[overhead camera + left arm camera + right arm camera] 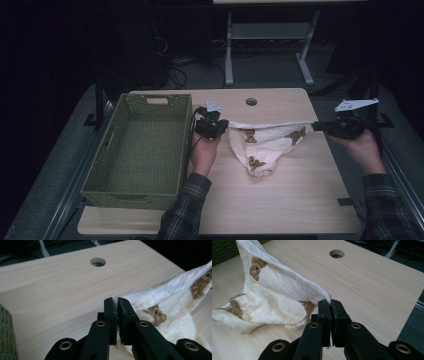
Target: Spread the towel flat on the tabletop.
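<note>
Plaid sleeves (186, 210) come in at six o'clock of the high view, nearest the lens. Going left to right: a green woven basket (107, 160) sits on the pale bench (280, 200) at nine o'clock, just beside the left hand (204, 152). That hand holds the left tongs (221, 126), whose jaws are pinched tight on one corner of a cream cloth with brown bear prints (265, 145). The cloth is stretched across the middle of the bench, its upper edge taut between both tongs and its lower part sagging to rest on the wood at six o'clock of the span. A round hole (251, 101) in the bench lies at twelve o'clock from the cloth. At three o'clock the right tongs (316, 126), in the right hand (362, 147), are clamped on the opposite corner, at the bench's edge.
</note>
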`<state>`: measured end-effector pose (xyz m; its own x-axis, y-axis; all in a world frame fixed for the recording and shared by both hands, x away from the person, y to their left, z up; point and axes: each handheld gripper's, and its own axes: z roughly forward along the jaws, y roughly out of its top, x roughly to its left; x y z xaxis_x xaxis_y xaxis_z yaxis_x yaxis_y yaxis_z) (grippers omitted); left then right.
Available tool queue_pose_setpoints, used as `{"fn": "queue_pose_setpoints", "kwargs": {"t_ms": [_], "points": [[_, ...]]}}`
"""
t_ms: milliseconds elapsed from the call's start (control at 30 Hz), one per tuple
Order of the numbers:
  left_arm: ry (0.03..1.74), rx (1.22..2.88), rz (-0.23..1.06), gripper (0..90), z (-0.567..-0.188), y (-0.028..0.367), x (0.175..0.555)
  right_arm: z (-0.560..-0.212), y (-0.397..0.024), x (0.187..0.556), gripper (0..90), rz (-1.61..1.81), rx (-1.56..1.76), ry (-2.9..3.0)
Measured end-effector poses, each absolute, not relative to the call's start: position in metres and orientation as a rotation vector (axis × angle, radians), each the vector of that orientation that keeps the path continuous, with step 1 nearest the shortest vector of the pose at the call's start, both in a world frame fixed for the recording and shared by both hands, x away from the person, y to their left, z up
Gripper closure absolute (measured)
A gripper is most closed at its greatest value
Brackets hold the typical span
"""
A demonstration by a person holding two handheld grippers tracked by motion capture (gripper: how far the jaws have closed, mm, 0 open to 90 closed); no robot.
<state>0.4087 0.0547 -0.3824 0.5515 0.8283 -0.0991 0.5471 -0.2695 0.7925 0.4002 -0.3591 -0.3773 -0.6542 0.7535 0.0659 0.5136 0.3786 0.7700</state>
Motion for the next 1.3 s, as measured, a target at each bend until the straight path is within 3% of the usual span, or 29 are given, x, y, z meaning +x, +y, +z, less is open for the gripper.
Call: {"fn": "queue_pose_setpoints", "kwargs": {"t_ms": [233,267,300,333,500,833,1300], "points": [[1.201,1.976,0.442,84.3,-0.412,0.05,0.434,-0.405,-0.349,0.427,85.7,1.087,1.177,2.362],[1.221,1.977,0.442,81.8,-0.416,0.05,0.437,-0.409,-0.348,0.43,81.3,1.085,1.189,2.354],[1.232,1.988,0.449,72.2,-0.419,0.05,0.438,-0.413,-0.347,0.433,75.9,1.086,1.207,2.339],[1.235,1.993,0.452,68.3,-0.421,0.05,0.439,-0.418,-0.346,0.435,70.6,1.103,1.221,2.336],[1.183,2.015,0.43,58.6,-0.421,0.049,0.432,-0.416,-0.344,0.428,65.1,1.116,1.185,2.334],[0.95,2.116,0.292,53.2,-0.422,0.033,0.393,-0.415,-0.322,0.402,64.2,1.173,1.087,2.449],[0.758,2.155,0.116,48.5,-0.43,0.022,0.344,-0.429,-0.294,0.368,64.0,1.173,1.011,2.587]]}}
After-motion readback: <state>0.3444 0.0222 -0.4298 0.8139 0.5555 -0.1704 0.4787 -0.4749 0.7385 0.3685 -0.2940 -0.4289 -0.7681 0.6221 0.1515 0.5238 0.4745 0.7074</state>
